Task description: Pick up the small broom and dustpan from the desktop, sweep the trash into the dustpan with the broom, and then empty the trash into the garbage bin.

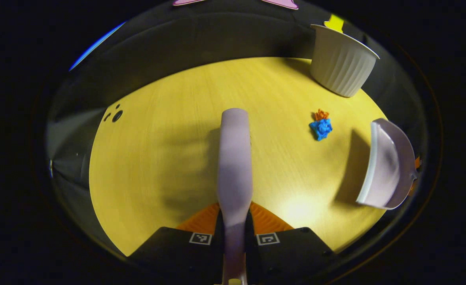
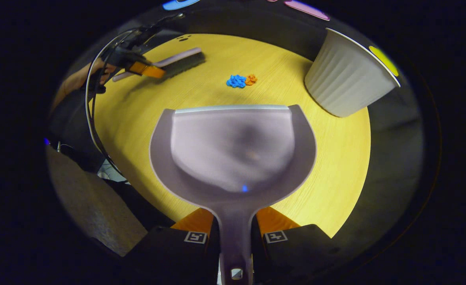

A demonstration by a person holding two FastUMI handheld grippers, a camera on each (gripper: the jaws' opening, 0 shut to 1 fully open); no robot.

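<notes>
Right gripper view, near to far: right tongs (image 2: pixel 235 233) clamped on dustpan (image 2: pixel 233 146) handle, trash (image 2: pixel 241 80) on bench (image 2: pixel 336 158) beyond its lip, left tongs (image 2: pixel 148 70) gripping broom (image 2: pixel 179 62), bin (image 2: pixel 345 81) right; best lip flat, sweep toward pan.

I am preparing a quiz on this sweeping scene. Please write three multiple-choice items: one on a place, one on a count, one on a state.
1. Where do the crumpled paper scraps lie?
A. in the dustpan
B. on the table
C. in the bin

2. How many scraps are there?
A. two
B. four
C. six

3. What does the right claw hold?
A. nothing
B. the bin
C. the dustpan handle

Key:
1 B, the blue scrap and orange scrap rest on the yellow wooden table, beyond the pale lilac plastic dustpan and beside the white ribbed bin.
2 A, one blue, one orange.
3 C, the right claw grips the handle.
</notes>
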